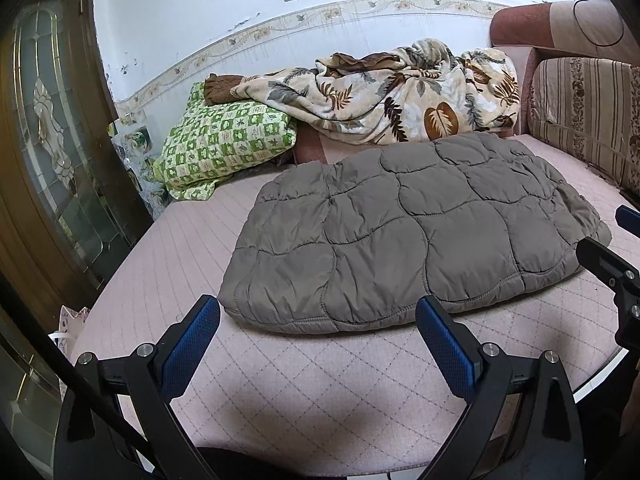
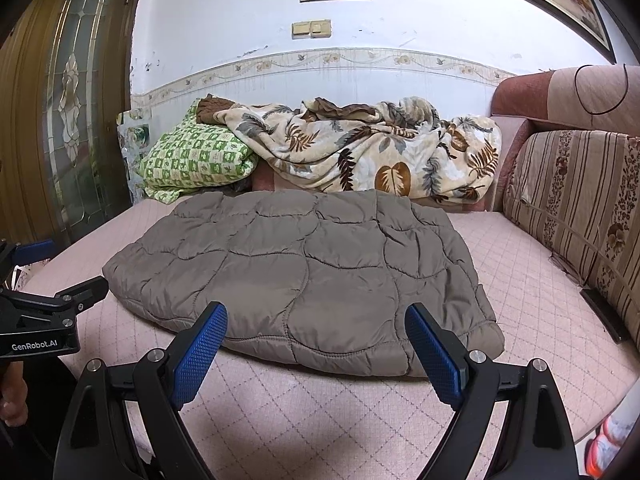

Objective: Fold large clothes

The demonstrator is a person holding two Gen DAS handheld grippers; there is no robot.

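Note:
A grey-brown quilted puffer jacket (image 1: 404,232) lies folded into a flat rectangle on the pink quilted sofa seat (image 1: 280,384); it also shows in the right wrist view (image 2: 312,276). My left gripper (image 1: 318,312) is open and empty, hovering just in front of the jacket's near edge. My right gripper (image 2: 316,316) is open and empty, also just in front of the near edge, toward the jacket's right half. The right gripper's fingers (image 1: 608,268) show at the right edge of the left wrist view. The left gripper's body (image 2: 48,312) shows at the left of the right wrist view.
A leaf-print blanket (image 1: 396,100) and a green checked quilt (image 1: 224,140) are piled at the back of the seat against the wall. A striped sofa backrest cushion (image 2: 576,216) stands at the right. A wooden glass door (image 1: 52,140) is at the left.

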